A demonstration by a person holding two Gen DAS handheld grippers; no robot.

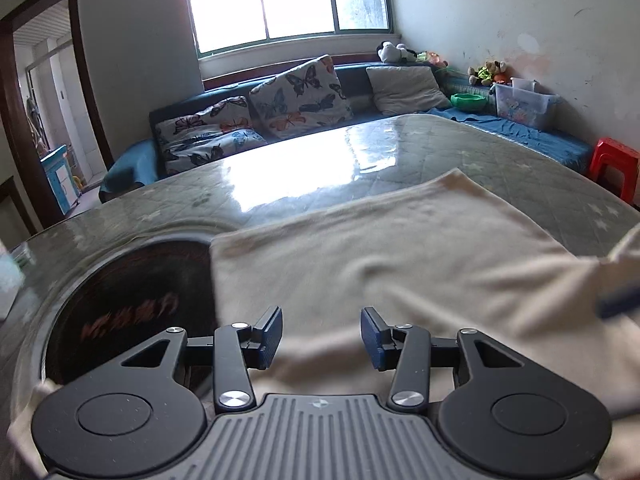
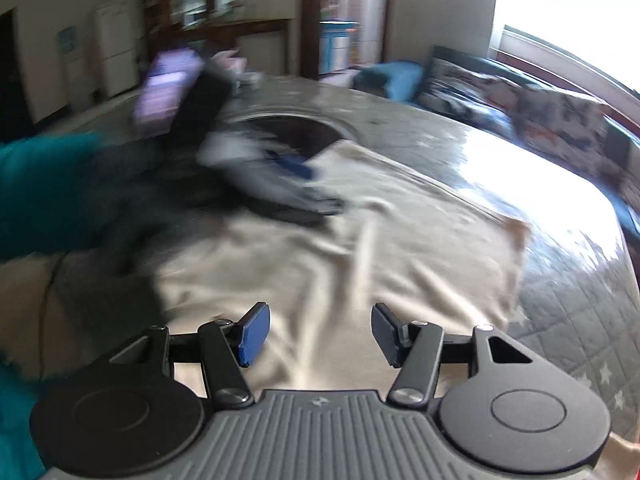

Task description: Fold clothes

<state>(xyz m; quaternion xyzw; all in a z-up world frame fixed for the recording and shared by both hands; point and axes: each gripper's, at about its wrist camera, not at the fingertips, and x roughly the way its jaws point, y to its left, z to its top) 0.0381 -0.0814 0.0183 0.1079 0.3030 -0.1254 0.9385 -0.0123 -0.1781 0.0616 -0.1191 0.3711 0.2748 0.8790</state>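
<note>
Our left gripper [image 1: 321, 338] and right gripper [image 2: 320, 334] both hover with jaws spread, nothing pinched between the blue pads. Beneath them we see the garment [image 1: 400, 248], a cream cloth lying flat but softly creased on the glass-topped table [image 1: 320, 152], one edge overlapping a dark round inset [image 1: 132, 300]. The inset bears reddish writing too blurred for us to read. In the left view the garment's long axis runs roughly sideways across the picture.
</note>
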